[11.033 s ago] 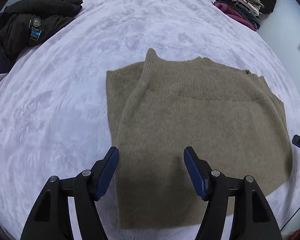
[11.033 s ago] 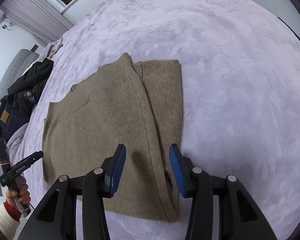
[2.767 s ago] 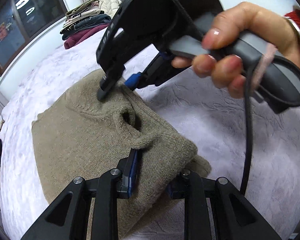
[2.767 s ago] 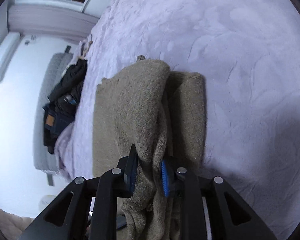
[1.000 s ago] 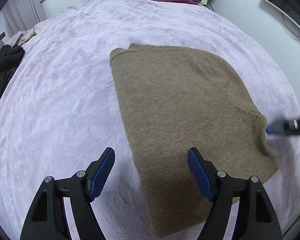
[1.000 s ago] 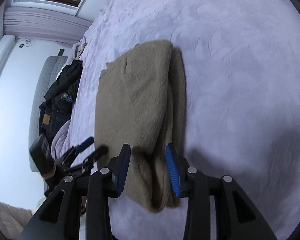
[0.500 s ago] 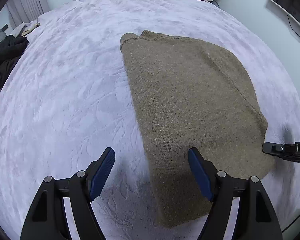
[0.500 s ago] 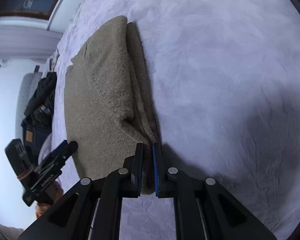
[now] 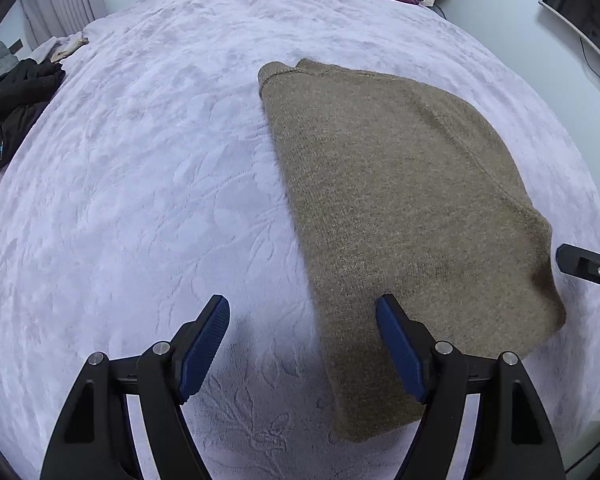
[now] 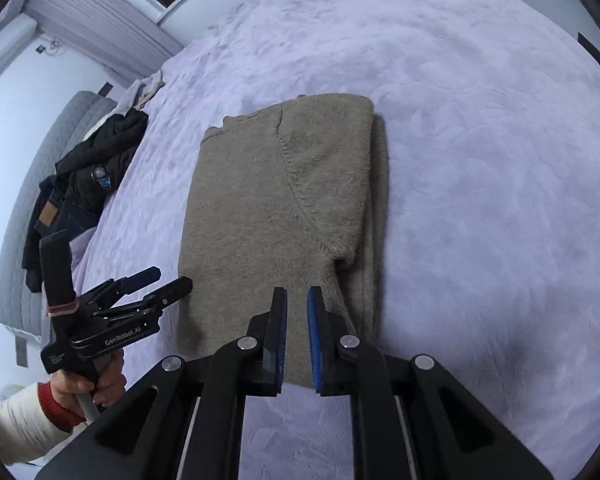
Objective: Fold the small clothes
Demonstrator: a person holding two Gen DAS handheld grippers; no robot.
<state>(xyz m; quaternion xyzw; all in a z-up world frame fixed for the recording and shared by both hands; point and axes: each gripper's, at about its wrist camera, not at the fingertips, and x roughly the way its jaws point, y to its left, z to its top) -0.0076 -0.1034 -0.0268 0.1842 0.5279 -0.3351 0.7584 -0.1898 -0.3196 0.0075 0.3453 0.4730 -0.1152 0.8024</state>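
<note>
"GenRobot.AI" printed on left gripper (image 10: 156, 284) body
</note>
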